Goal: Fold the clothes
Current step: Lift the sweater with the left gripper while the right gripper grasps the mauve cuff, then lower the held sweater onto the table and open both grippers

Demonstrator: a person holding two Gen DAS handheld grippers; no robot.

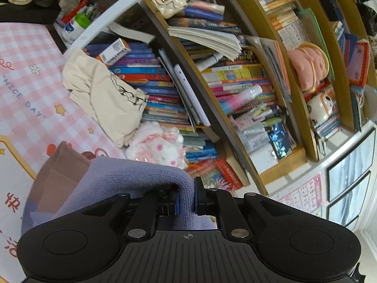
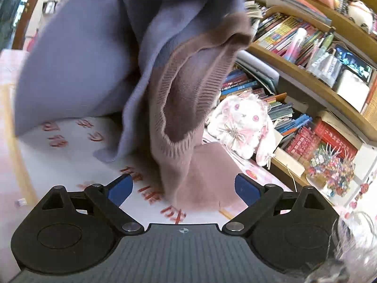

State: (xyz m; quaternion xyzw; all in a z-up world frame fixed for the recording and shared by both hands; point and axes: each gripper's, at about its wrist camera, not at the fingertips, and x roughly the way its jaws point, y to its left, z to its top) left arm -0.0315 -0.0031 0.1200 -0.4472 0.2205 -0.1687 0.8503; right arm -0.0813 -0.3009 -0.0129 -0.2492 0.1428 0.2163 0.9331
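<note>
Lavender-and-mauve knit sweater (image 2: pixel 132 54) hangs above pink checked tablecloth (image 1: pixel 26 75), filling upper left of right view. Left gripper (image 1: pixel 185 202) pinches lavender fold. Right gripper (image 2: pixel 183 188) spread, empty. Soft, floppy, light; take mauve ribbed hem (image 2: pixel 188 108).

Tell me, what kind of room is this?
Probably a child's bedroom or study at home: crammed bookshelves, a plush rabbit and a pink checked cartoon table cover, where a purple sweater is being folded.

A pink checked tablecloth (image 1: pixel 30 54) carries the sweater's brown hem (image 2: pixel 207 188).
</note>
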